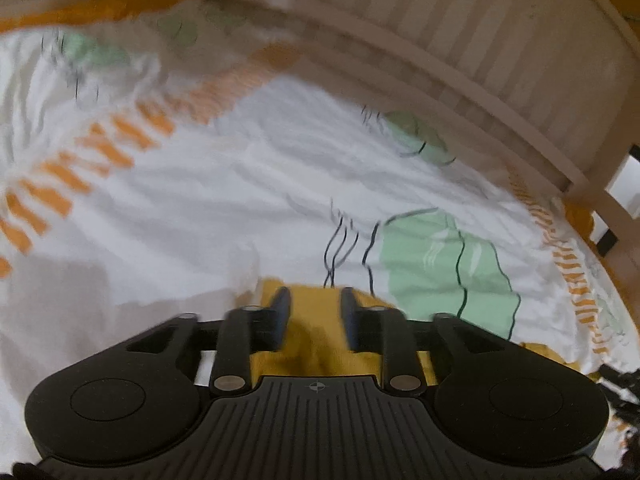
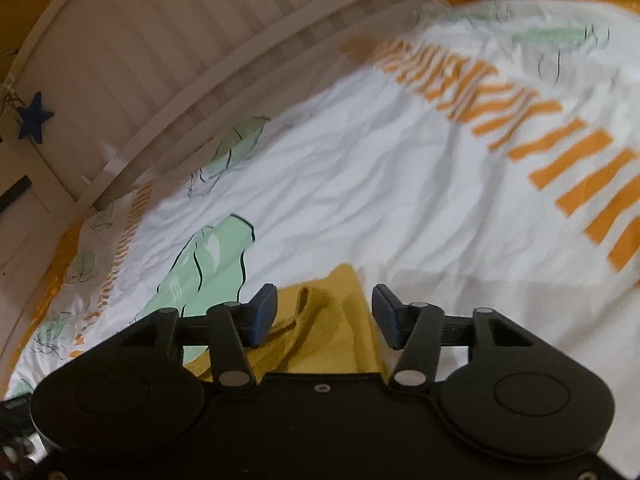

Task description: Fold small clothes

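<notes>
Now both the left gripper (image 1: 314, 312) and right gripper (image 2: 324, 316) stand open over the mustard-yellow garment (image 1: 316, 340), pads clear; smooth the fold flat before regripping.

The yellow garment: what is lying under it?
The yellow garment lies on a white bedsheet printed with green and orange shapes. The sheet directly beneath it is covered, and both grippers hide the garment's near part.
</notes>
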Demonstrator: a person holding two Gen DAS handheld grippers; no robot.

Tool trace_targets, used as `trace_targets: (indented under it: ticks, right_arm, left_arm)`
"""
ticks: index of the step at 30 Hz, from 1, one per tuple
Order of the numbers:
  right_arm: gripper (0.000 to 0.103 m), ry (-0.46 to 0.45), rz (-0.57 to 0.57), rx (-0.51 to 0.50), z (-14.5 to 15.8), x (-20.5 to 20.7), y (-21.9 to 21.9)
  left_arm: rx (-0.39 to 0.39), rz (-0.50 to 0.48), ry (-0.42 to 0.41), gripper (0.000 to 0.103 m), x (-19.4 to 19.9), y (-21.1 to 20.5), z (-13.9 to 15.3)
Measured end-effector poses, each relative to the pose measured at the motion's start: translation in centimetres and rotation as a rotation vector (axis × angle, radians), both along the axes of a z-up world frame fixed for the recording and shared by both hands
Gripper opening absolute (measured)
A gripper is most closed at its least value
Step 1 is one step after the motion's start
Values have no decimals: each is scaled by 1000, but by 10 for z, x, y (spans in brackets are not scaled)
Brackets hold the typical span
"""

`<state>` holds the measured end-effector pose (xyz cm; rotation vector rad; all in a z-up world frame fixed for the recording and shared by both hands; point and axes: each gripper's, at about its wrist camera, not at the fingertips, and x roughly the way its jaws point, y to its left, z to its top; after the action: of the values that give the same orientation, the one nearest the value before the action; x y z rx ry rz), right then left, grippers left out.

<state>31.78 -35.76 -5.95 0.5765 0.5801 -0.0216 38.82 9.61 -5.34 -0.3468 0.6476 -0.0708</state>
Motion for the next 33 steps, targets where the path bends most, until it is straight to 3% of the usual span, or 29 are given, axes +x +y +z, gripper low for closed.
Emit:
trace_targets:
  ticks: [6, 14, 20, 26, 33]
  right_arm:
    - [62, -29, 73, -156, 22, -17, 16]
    - [63, 33, 267, -351, 20, -29, 76]
    - [68, 87, 405, -479, 7, -15, 121]
    - [69, 153, 440, -528, -6, 14, 145]
    - [74, 183, 389, -473, -4, 54, 139]
  left_arm:
    - [140, -92, -49, 35, -26, -14, 17]
    - [250, -268, 49, 35, -53, -42, -9]
    - [249, -262, 118, 35, -41, -45, -29]
    - [219, -234, 156, 35, -16, -42, -32]
    - [177, -180, 177, 35, 21, -39, -29]
